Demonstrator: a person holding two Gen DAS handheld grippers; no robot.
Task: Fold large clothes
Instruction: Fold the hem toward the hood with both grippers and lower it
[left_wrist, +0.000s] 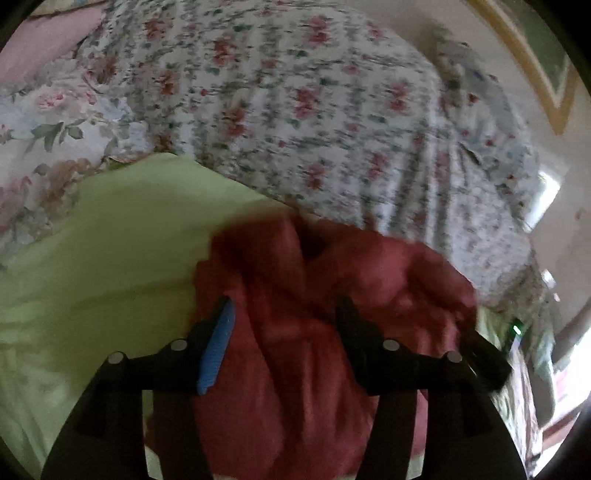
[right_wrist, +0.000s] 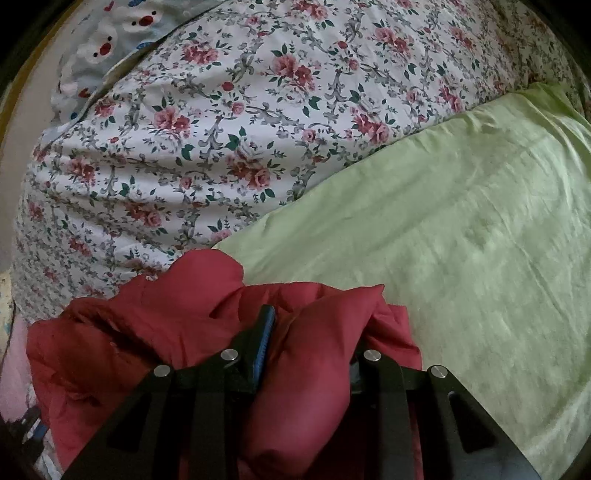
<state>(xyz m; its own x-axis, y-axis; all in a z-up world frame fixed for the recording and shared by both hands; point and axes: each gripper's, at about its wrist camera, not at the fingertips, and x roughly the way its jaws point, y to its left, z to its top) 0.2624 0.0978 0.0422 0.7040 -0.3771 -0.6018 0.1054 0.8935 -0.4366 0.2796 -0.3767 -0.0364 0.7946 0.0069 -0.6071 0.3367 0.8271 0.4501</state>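
A red puffy garment (left_wrist: 295, 332) lies bunched on a light green sheet (left_wrist: 110, 258) on the bed. My left gripper (left_wrist: 284, 314) is open, its fingers spread wide with the red fabric lying between and under them. In the right wrist view the same red garment (right_wrist: 166, 321) is bunched up at the front. My right gripper (right_wrist: 314, 332) has a thick fold of it between its jaws; the right finger is mostly buried in the fabric. The green sheet (right_wrist: 443, 240) spreads to the right.
A white bedspread with red roses (left_wrist: 295, 110) covers the bed beyond the garment and also shows in the right wrist view (right_wrist: 221, 129). A pale blue cloth with bird prints (right_wrist: 107, 40) lies at the far left. A framed picture (left_wrist: 546, 62) hangs on the wall.
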